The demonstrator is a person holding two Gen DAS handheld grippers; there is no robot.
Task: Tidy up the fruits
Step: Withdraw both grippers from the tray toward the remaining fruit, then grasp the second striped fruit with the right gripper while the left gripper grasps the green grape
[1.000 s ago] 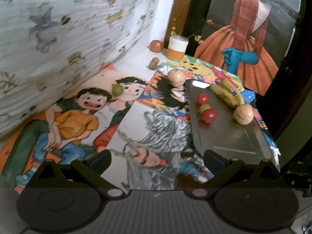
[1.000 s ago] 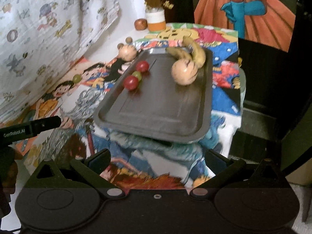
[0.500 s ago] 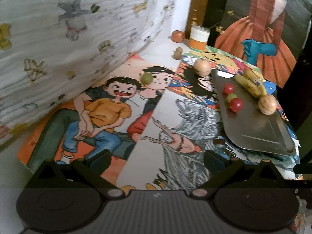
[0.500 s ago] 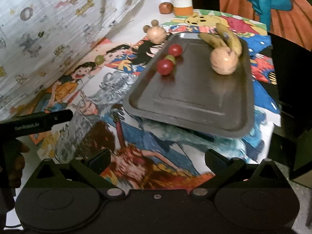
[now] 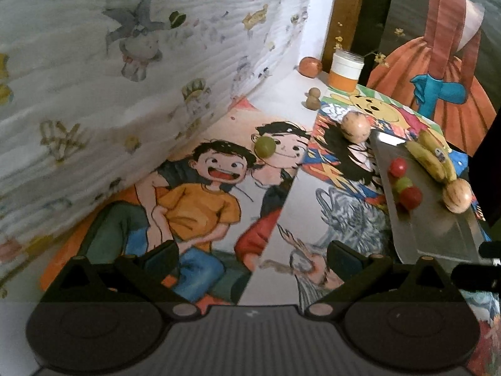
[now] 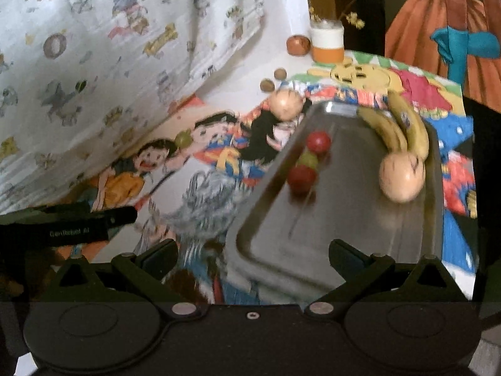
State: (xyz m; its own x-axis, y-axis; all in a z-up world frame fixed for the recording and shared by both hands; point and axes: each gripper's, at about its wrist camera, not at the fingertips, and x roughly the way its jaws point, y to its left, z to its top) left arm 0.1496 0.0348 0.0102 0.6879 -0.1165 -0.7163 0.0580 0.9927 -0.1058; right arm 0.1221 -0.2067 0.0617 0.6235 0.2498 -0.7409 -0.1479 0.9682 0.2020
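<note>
The left claw [image 5: 252, 258] hung with its jaws spread wide and nothing between them, over the cartoon-printed paper sheets [image 5: 200, 206] that covered the bench. The right claw [image 6: 253, 258] was likewise released and empty, above the near corner of the dark rectangular metal tray [image 6: 344, 219], whose front edge was hidden behind its fingers.

On the tray lay two yellow bananas [image 6: 404, 128] at the far right, with a round tan fruit [image 6: 401, 177] touching their near ends. Toward the left rim sat a small red round fruit [image 6: 318, 141], a small green round fruit [image 6: 308, 159] and a second small red fruit [image 6: 301, 177], bunched in a line; motion blur made it hard to tell whether they touched.

Off the tray, another tan round fruit [image 5: 355, 127] rested just beside its far left corner, and a lone green grape-like fruit [image 5: 265, 146] lay on the paper, well apart from the tray. Farther back were two small brown nut-like balls [image 6: 273, 80], a reddish-brown round fruit [image 5: 310, 66] and a white-and-orange jar [image 5: 347, 70] near the wall; the jar's sprigs were too dim to make out.

The left claw's black body [image 6: 78, 228], printed with blurred lettering, was cut off at the right camera's left edge. A cartoon-patterned white cloth [image 5: 125, 62] hung at the left
</note>
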